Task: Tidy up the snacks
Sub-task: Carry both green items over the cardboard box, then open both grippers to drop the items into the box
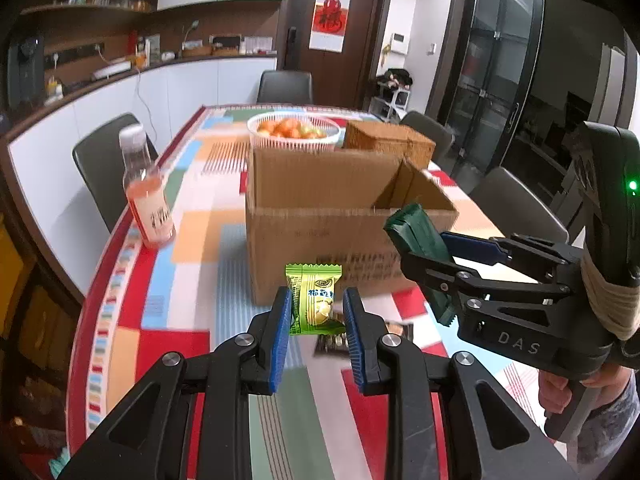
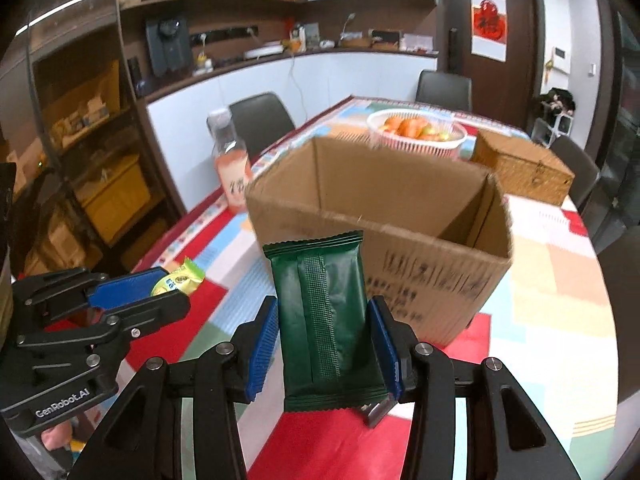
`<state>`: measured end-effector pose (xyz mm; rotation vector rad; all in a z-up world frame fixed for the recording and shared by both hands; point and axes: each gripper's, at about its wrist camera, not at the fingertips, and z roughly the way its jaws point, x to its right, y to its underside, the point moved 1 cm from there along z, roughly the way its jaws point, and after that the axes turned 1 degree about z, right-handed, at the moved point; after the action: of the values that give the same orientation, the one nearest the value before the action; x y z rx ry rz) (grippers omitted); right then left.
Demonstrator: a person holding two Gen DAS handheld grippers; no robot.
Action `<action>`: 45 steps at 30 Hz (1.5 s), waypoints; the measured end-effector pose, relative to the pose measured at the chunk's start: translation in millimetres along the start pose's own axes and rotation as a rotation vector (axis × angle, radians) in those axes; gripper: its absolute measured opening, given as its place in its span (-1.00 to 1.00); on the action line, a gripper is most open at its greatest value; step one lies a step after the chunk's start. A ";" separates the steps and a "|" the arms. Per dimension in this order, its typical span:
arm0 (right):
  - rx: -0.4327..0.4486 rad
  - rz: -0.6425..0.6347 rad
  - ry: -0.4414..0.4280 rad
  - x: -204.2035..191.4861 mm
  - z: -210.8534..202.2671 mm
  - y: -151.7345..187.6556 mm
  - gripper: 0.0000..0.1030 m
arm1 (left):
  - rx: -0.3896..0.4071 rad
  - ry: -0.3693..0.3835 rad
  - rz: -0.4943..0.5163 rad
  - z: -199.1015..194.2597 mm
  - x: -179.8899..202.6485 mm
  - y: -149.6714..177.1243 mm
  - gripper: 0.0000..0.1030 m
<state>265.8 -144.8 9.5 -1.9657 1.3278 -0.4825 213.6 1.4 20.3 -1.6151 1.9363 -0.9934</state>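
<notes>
My left gripper [image 1: 316, 316] is shut on a light green candy packet [image 1: 314, 298], held above the table in front of the open cardboard box [image 1: 320, 236]. It also shows in the right wrist view [image 2: 178, 280]. My right gripper [image 2: 324, 340] is shut on a dark green snack packet [image 2: 326, 316], held upright just before the box [image 2: 380, 216]. In the left wrist view the right gripper [image 1: 436, 264] and its dark green packet [image 1: 416, 232] are at the box's right front corner. The inside of the box is not visible.
A bottle of pink drink [image 1: 146, 192] stands left of the box. A white basket of oranges [image 1: 294, 132] and a woven case [image 1: 390, 142] sit behind it. A dark packet [image 1: 332, 342] lies on the patterned tablecloth [image 1: 176, 280]. Chairs surround the table.
</notes>
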 end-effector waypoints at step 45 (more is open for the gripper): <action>0.047 0.014 0.136 43.6 11.1 -66.9 0.00 | 0.056 -0.094 0.051 37.4 4.5 -86.9 0.24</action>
<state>333.9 -165.8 47.2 -1.9126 1.3998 -0.6453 296.7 -18.0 61.5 -1.5453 1.8623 -0.9263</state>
